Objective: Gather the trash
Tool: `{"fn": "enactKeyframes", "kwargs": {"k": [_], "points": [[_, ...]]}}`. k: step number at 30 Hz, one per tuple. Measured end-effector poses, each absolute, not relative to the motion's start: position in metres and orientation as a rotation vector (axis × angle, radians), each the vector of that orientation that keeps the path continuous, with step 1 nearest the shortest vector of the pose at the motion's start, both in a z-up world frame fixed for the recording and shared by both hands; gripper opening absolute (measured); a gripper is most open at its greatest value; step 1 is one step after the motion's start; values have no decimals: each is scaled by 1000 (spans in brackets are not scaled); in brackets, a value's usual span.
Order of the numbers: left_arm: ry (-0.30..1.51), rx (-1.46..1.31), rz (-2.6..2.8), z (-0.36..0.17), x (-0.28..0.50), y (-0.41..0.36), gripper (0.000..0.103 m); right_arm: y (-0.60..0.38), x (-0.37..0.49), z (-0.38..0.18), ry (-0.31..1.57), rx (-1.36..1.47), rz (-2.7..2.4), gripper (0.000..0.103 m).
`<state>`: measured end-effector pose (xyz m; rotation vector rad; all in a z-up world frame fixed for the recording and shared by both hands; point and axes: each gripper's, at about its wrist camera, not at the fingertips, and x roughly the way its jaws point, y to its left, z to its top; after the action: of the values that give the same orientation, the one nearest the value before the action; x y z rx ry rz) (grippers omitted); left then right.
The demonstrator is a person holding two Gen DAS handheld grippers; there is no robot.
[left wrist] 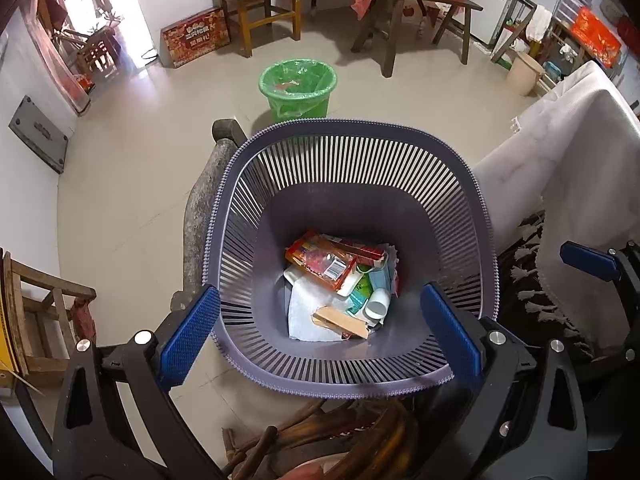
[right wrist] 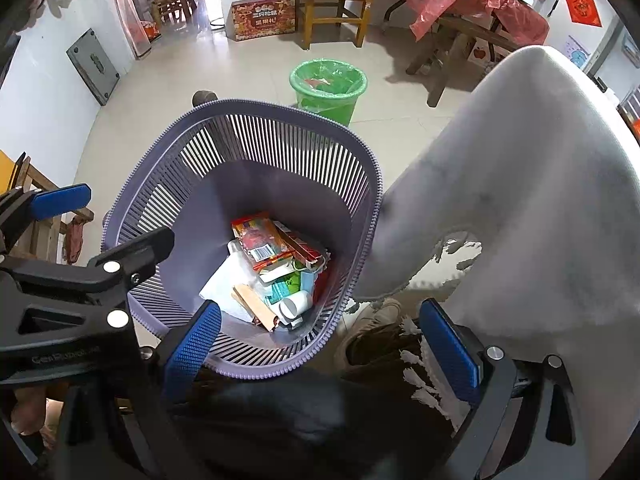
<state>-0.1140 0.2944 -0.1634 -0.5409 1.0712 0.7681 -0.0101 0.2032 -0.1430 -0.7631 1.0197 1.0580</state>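
A purple slatted waste basket [left wrist: 352, 132] stands right below both grippers, also in the right wrist view [right wrist: 256, 110]. On its floor lies trash [left wrist: 340, 288]: a red snack wrapper, white tissue, a green carton, a white cup and a piece of cardboard, also seen from the right [right wrist: 276, 272]. My left gripper [left wrist: 320, 332] is open and empty, its blue pads straddling the basket's near rim. My right gripper [right wrist: 320, 348] is open and empty, just right of the basket's near rim. The left gripper's fingers [right wrist: 132, 252] show at the left of the right wrist view.
A green bucket [left wrist: 298, 88] with a plastic liner stands on the tiled floor beyond the basket. A white fringed cloth [right wrist: 520, 184] hangs close on the right. A wooden chair [left wrist: 260, 8], a red box, a bench and a table with red plastic stand farther back.
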Motion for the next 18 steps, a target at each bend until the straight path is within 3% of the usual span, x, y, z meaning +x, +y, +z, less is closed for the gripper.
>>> {"fn": "enactKeyframes", "kwargs": {"k": [18], "points": [[1036, -515, 794, -157, -116, 292, 96, 209, -9, -140, 1013, -754, 1062, 98]]}}
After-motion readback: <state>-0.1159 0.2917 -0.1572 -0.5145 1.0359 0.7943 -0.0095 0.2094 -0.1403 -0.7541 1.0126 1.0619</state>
